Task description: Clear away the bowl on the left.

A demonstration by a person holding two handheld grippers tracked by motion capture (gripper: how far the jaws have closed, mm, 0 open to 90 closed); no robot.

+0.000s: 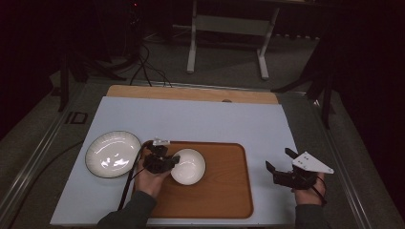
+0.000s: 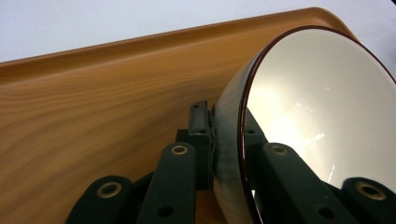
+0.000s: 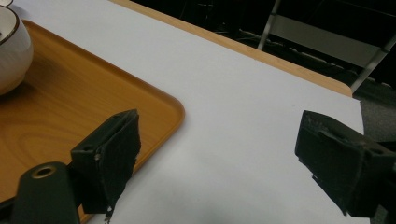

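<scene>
High view: left gripper (image 1: 173, 161) clamped on white bowl (image 1: 189, 166) rim, right gripper (image 1: 279, 165) jaws apart, no legible text.

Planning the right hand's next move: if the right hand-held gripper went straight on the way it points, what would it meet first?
Probably nothing soon: the right hand-held gripper faces bare white mat, just past the tray corner. Depth is unclear.

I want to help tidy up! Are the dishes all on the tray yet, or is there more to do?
Partly done, it seems. The white bowl sits on the wooden tray, and the left gripper is clamped on its rim, one jaw inside and one outside. The plate lies on the table beside the tray, so it may be left. The right gripper waits open, holding nothing.
</scene>
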